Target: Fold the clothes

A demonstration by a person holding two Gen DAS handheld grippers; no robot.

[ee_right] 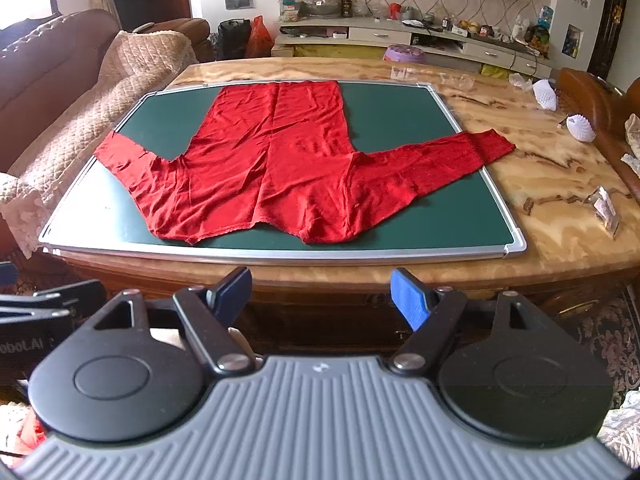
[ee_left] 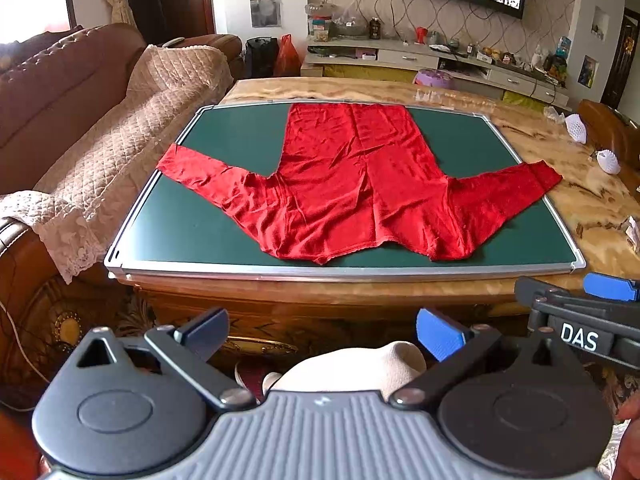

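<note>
Lying flat on the green board (ee_left: 224, 220), red shirt (ee_left: 352, 184) has sleeves spread, exposing fold lines. Left gripper (ee_left: 322, 332) and right gripper (ee_right: 322, 296) sit short of board, jaws open, empty.

left gripper (ee_left: 322, 330) jaws spread wide, empty, right gripper (ee_right: 320, 294) jaws spread wide, empty, side by side, level
</note>
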